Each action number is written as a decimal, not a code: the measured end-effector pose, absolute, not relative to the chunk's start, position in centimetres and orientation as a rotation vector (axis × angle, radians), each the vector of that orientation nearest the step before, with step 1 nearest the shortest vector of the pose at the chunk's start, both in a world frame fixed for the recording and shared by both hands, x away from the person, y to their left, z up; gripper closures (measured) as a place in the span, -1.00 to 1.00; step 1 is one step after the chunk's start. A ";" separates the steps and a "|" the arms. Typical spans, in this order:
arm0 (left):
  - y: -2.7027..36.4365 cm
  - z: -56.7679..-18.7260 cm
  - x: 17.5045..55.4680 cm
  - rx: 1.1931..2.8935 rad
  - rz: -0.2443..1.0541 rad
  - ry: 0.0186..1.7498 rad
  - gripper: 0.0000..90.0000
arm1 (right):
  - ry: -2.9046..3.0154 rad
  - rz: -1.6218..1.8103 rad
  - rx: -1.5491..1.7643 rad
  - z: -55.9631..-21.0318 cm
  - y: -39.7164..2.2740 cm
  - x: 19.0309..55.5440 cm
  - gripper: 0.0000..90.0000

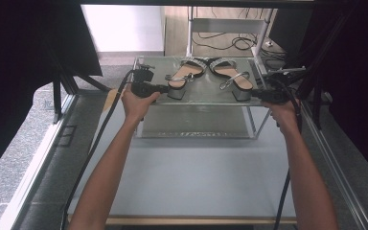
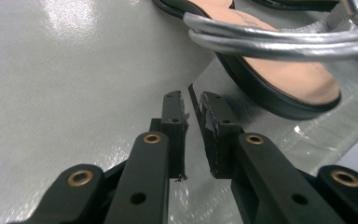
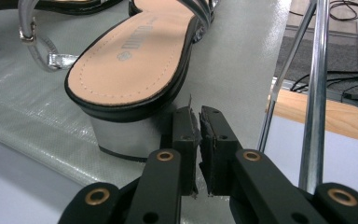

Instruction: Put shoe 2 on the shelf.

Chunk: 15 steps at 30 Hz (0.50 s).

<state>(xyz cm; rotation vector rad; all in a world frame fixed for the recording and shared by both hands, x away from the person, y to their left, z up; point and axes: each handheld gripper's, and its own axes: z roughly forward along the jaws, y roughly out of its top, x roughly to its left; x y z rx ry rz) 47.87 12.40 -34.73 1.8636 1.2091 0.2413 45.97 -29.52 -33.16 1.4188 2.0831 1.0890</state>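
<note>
Both grippers, left (image 2: pixel 192 109) and right (image 3: pixel 196 121), pinch the shelf sheet (image 1: pixel 206 93) (beside sandals).

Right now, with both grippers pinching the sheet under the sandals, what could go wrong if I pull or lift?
1. The left gripper and right gripper each pinch only the sheet's thin edge, so it may slip free.
2. The left sandal and right sandal rest loose on tall block heels; an uneven lift could tip them.
3. The metal upright stands near the right gripper and could snag it.
</note>
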 end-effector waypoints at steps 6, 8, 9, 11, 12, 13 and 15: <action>11.5 -34.7 47.5 1.864 0.235 1.184 0.84 | 2.084 1.103 1.414 -33.2 -28.9 45.6 0.95; 10.9 -34.7 47.4 1.868 0.219 1.163 0.84 | 2.108 1.102 1.396 -33.1 -28.2 45.4 0.96; 10.5 -34.7 47.3 1.870 0.212 1.156 0.84 | 2.108 1.102 1.396 -33.1 -28.2 45.4 0.96; 9.8 -34.6 47.1 1.888 0.214 1.142 0.84 | 2.122 1.103 1.387 -33.1 -27.6 45.3 0.96; 9.5 -34.6 47.1 1.886 0.209 1.137 0.84 | 2.130 1.106 1.381 -33.1 -27.3 45.2 0.96; 9.3 -34.6 47.0 1.888 0.204 1.131 0.84 | 2.138 1.108 1.372 -33.0 -27.0 45.2 0.96; 8.9 -34.5 46.9 1.885 0.198 1.127 0.84 | 2.156 1.117 1.358 -33.0 -26.4 45.0 0.96</action>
